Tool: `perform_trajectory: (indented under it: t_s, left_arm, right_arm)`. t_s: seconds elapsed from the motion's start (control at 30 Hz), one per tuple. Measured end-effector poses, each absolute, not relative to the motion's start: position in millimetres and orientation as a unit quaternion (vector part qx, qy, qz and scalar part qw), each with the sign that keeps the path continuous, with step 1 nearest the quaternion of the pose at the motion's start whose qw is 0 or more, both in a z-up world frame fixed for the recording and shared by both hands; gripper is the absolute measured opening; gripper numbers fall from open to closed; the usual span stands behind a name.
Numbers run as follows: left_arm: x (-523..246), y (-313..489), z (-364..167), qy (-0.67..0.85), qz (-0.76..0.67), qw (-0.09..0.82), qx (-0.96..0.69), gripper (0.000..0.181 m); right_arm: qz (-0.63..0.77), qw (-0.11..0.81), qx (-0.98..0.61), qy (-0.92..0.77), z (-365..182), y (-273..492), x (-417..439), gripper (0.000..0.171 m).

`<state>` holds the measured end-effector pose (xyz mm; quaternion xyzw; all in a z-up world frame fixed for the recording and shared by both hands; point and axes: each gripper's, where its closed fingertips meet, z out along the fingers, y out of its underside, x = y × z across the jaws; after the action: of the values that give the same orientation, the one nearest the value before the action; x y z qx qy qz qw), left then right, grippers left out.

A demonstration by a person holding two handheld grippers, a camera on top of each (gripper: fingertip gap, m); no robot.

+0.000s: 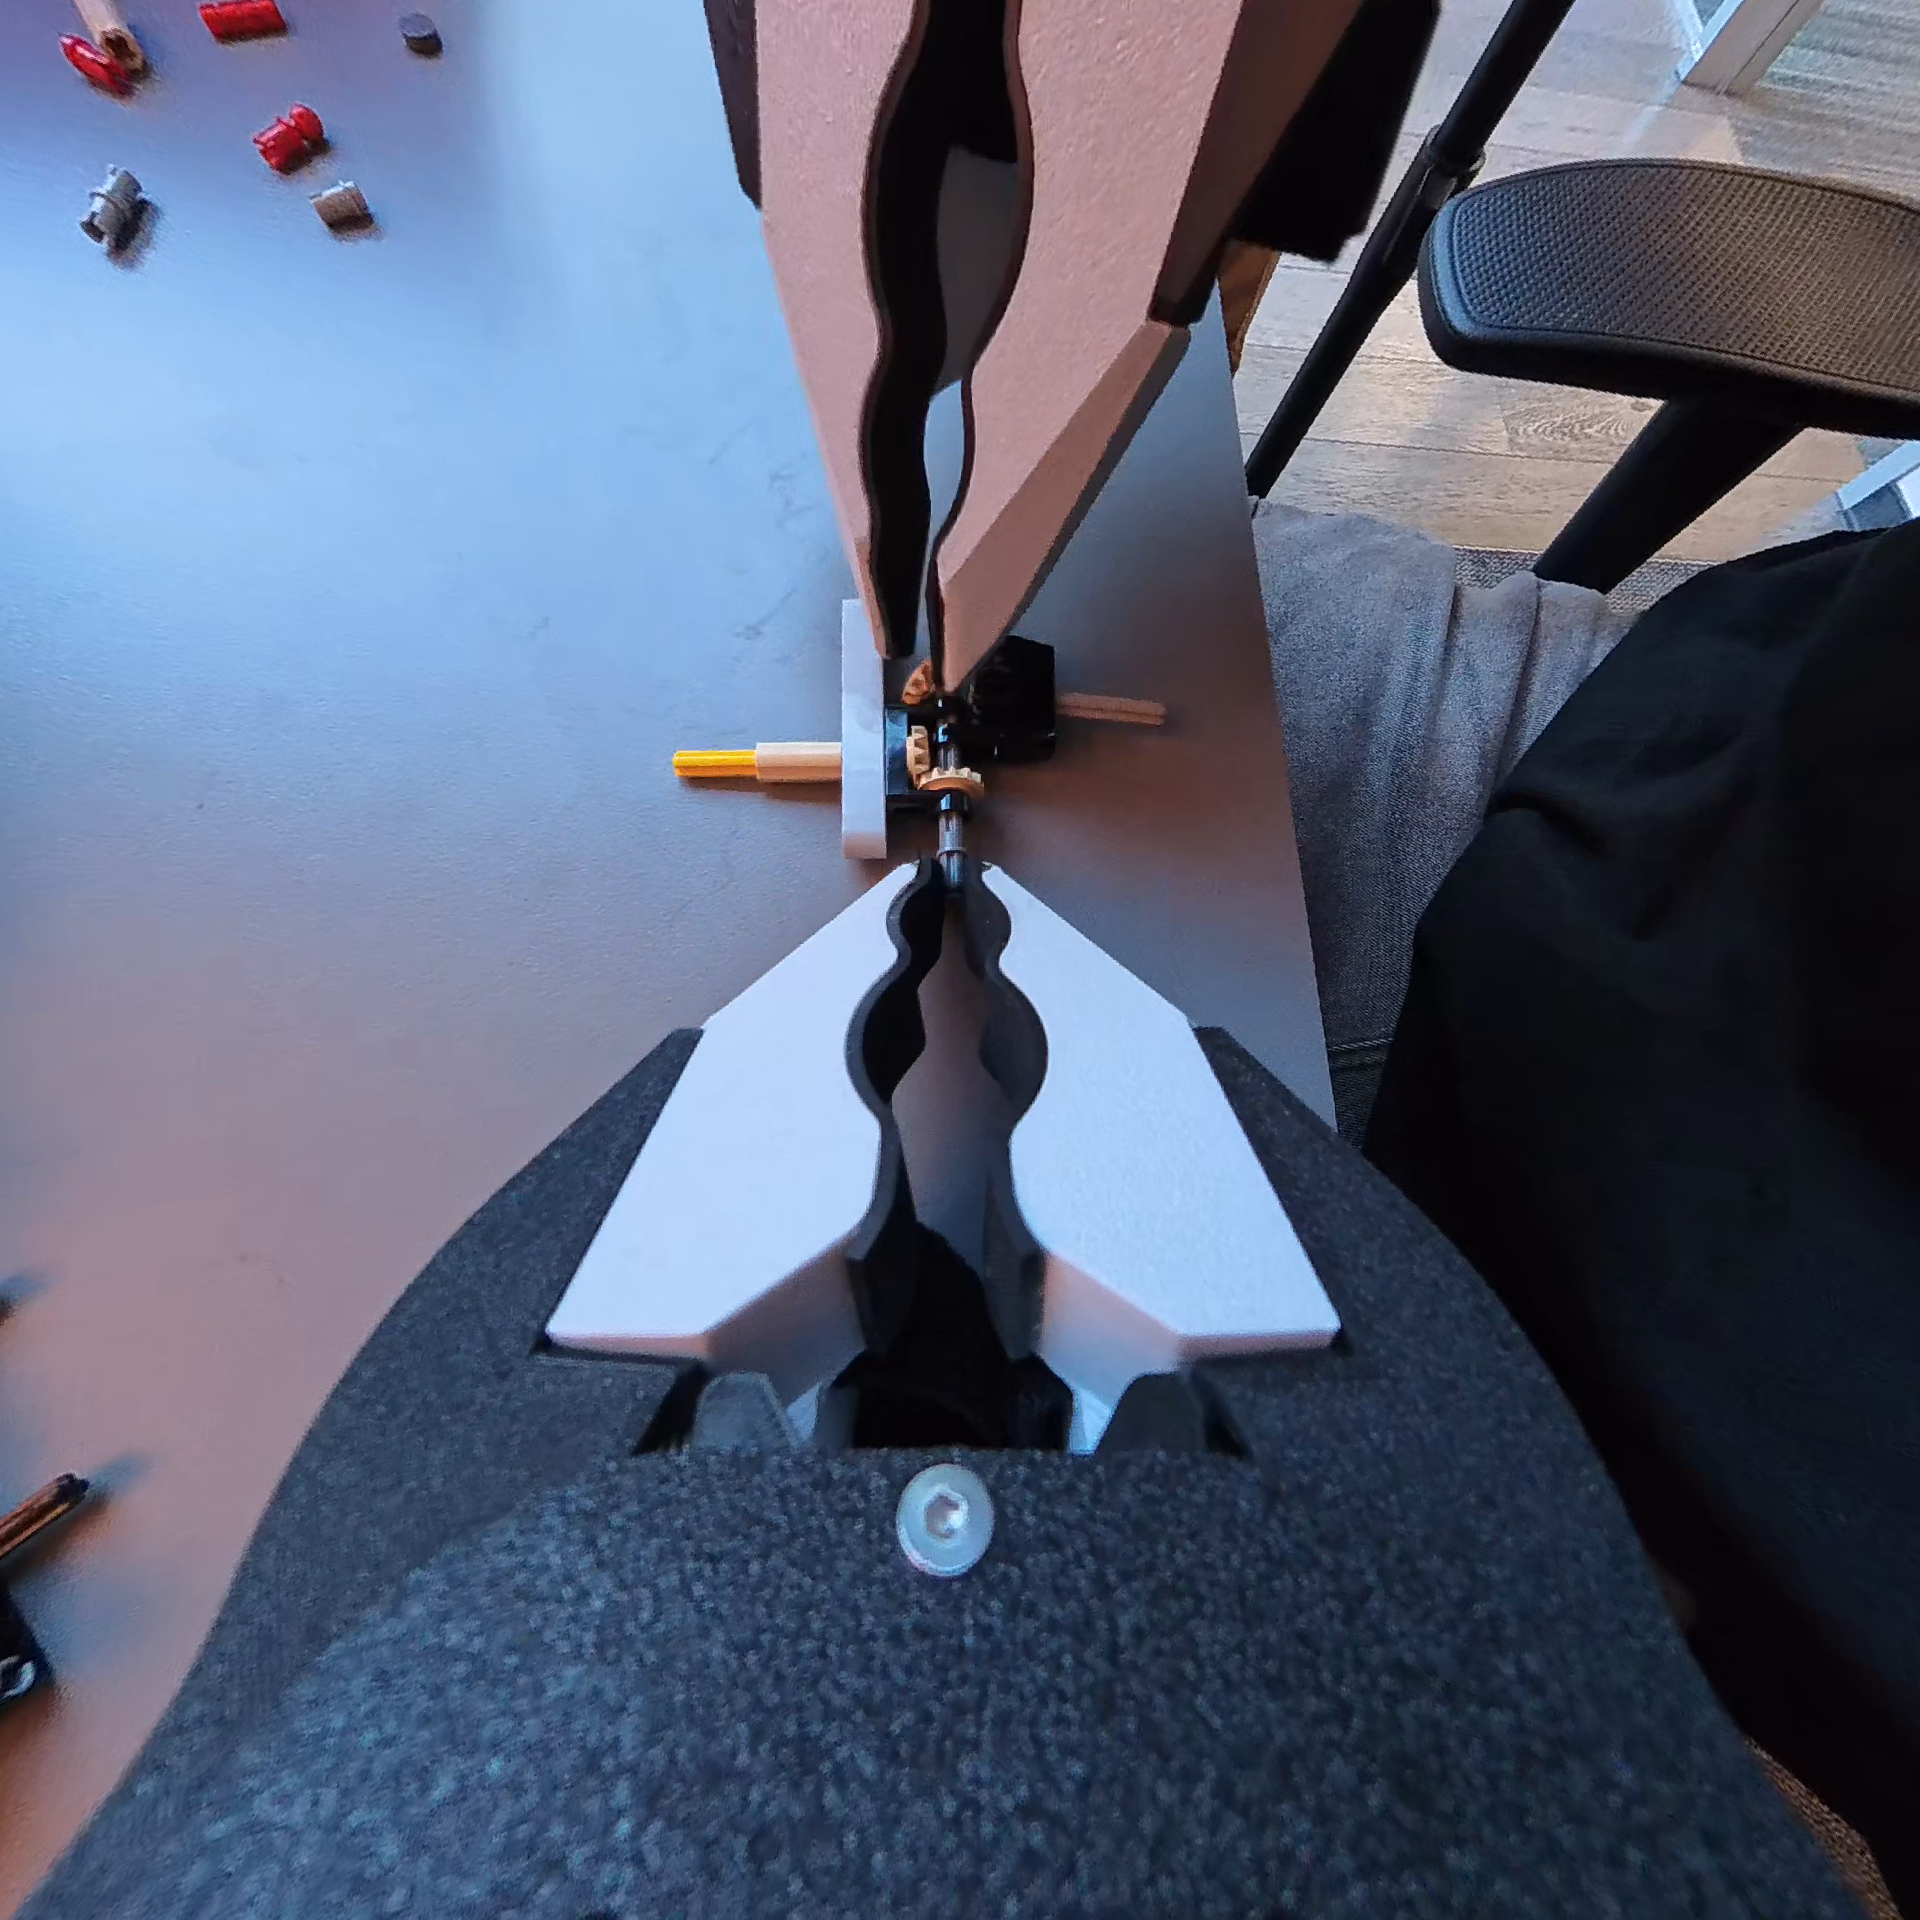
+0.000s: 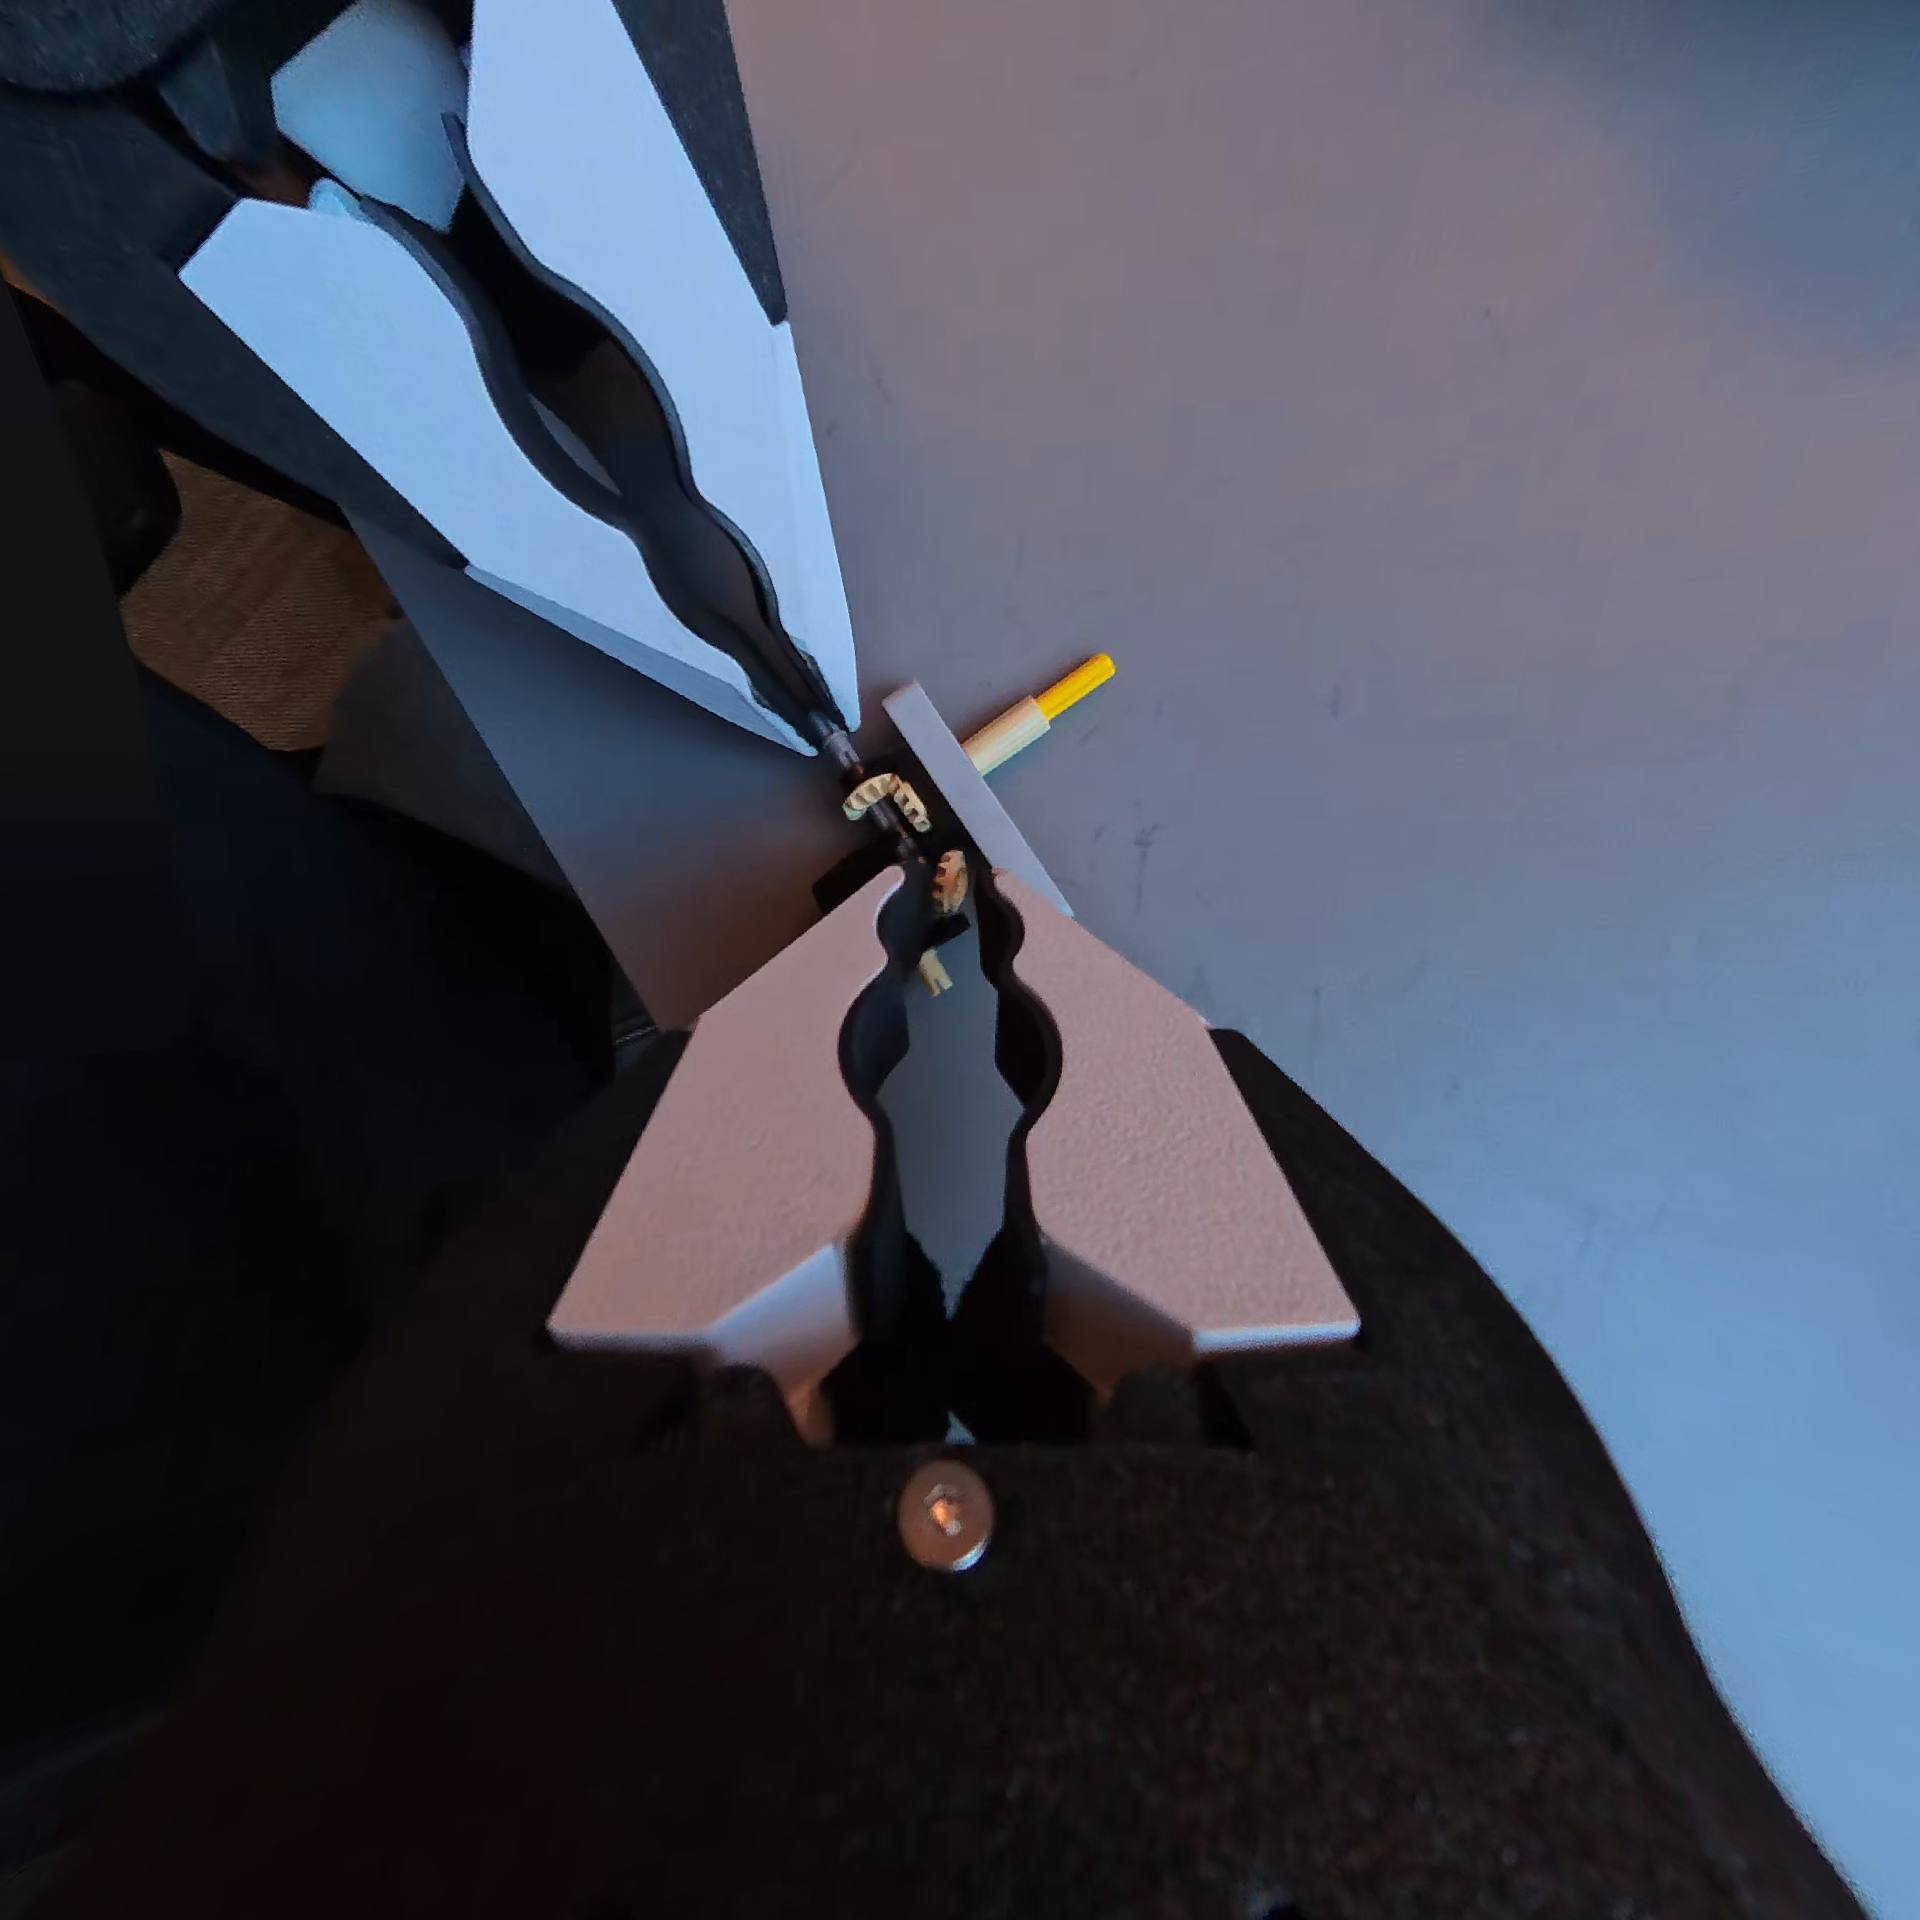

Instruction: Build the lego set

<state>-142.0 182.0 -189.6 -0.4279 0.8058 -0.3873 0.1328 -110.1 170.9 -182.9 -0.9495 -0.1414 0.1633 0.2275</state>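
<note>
While the left gripper [image 1: 951, 878] pinched the dark axle [image 1: 948, 831] at frame centre, the right gripper [image 1: 928, 665] clamped the gear assembly [image 1: 940, 743] from above. Red pieces [image 1: 289, 137] lay upper left.

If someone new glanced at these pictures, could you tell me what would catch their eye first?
Probably the two tools meeting tip to tip over the small lego assembly near the table's edge: the left tool pinches a thin dark axle, and the right tool grips the other side. Next, the yellow axle sticking out sideways, and red pieces scattered at the far left.
</note>
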Motion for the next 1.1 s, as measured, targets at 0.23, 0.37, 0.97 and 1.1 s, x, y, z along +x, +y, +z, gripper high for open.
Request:
perform_trajectory:
  t_s: [0.23, 0.37, 0.97, 1.1]
  left_arm:
    - [-141.6, 182.4, -189.1, 0.805, -0.387, 0.136, -0.428, 0.001]
    - [-140.7, 183.5, -188.1, 0.803, -0.388, 0.141, -0.429, 0.001]
    - [-140.9, 183.1, -189.5, 0.806, -0.383, 0.145, -0.427, 0.001]
    - [-140.9, 183.1, -189.7, 0.806, -0.382, 0.144, -0.427, 0.001]
  right_arm:
    - [0.163, 0.224, -0.953, -0.124, -184.6, 169.9, -110.0, 0.003]
    - [0.164, 0.222, -0.957, -0.092, -181.1, 170.8, -108.8, 0.003]
    - [0.197, 0.169, -0.966, 0.011, -184.2, 166.5, -112.6, 0.008]
    - [0.209, 0.168, -0.963, 0.017, -184.1, 165.9, -112.2, 0.010]
